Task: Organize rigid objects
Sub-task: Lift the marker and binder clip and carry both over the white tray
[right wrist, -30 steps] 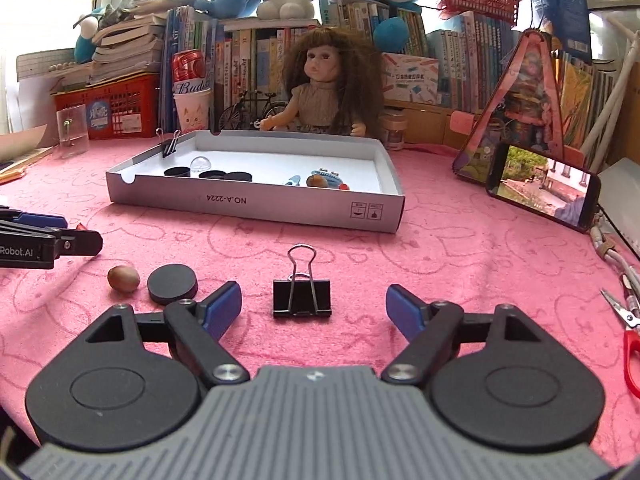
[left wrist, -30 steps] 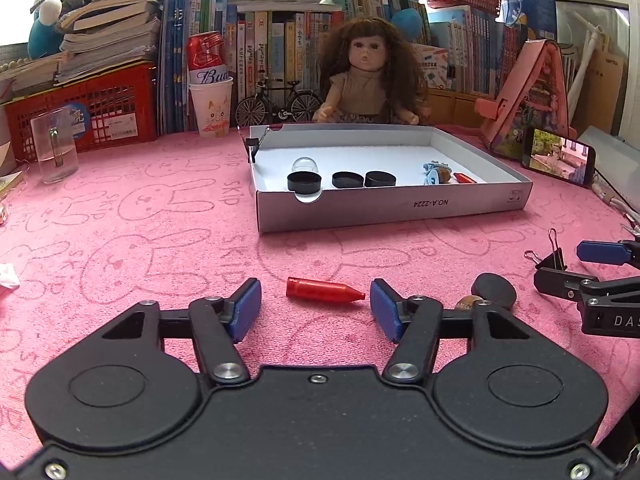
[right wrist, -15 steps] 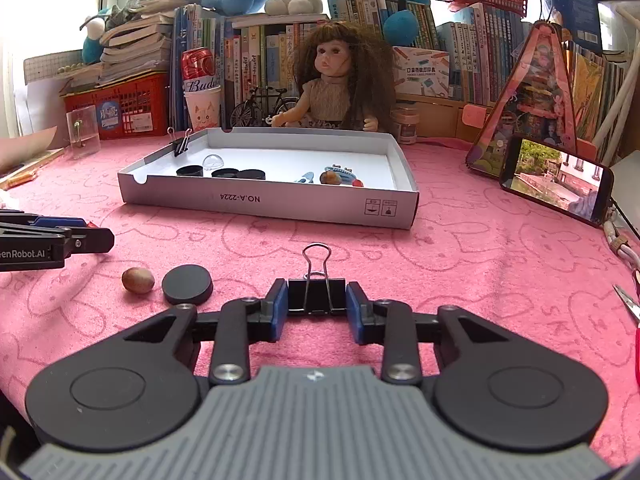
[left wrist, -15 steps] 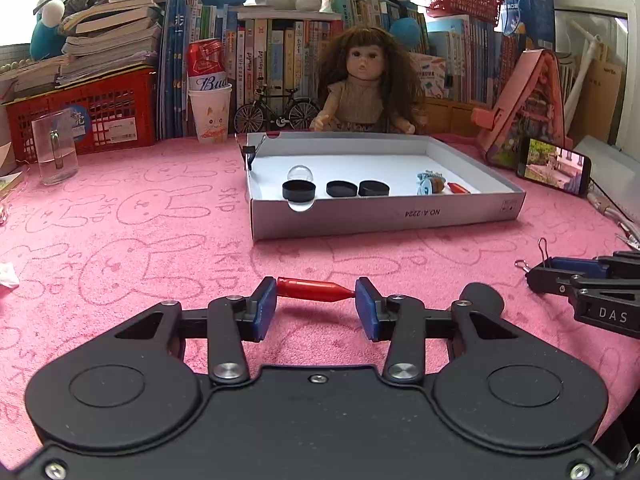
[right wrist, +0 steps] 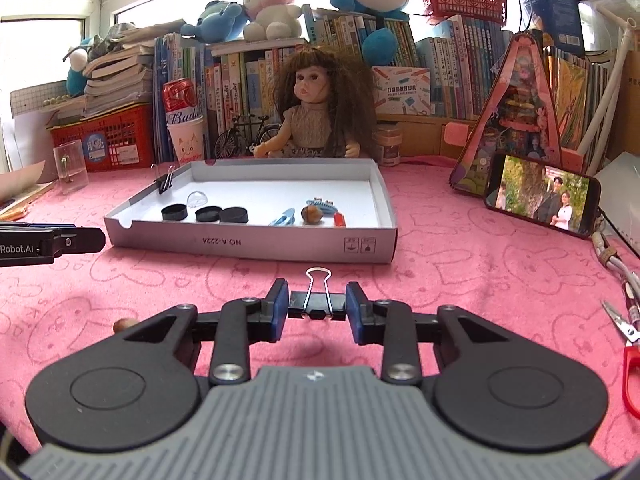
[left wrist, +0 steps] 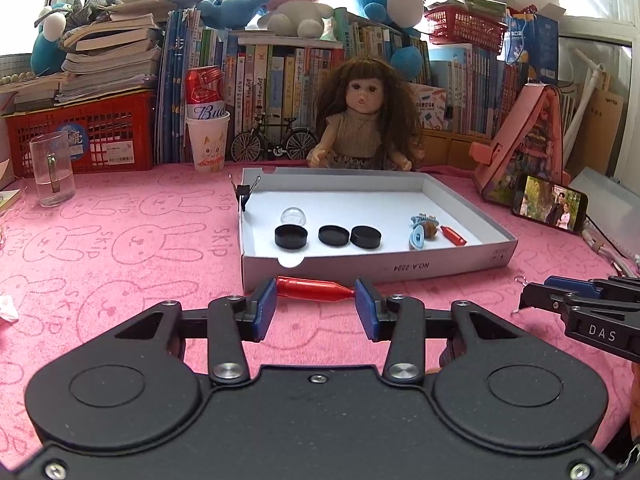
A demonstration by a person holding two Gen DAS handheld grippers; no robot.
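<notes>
- L gripper: jaws clenched end-to-end on red crayon, blunt end vs left pad, tip vs right pad. Crayon lay crosswise, seemed lifted off cloth, just in front of box front wall.
- R gripper: jaws clamped on black binder clip, pads on both ends of clip body, wire handle pointing away from cam. Shadow on cloth under it, so held clear of surface.
- Each gripper showed in the other's view: R at right edge of L cam, L at left edge of R cam.
- White cardboard box, shallow & open-top, sat mid-table on pink bunny-print cloth.
- Inside box: 3 black round caps in a row, clear dome behind leftmost one, blue clip touching a brown nut, small red piece just beside. 2nd binder clip clipped on box's far-left corner.
- Loose nut on cloth left of R gripper, partly hidden by its body.
- Red-handled scissors at far right edge, R cam.
- Room: doll seated behind box, smartphone propped at right w/ screen on, clear glass mug at left, red basket, Bud can in paper cup, mini bicycle, bookshelf w/ plush toys on top.
</notes>
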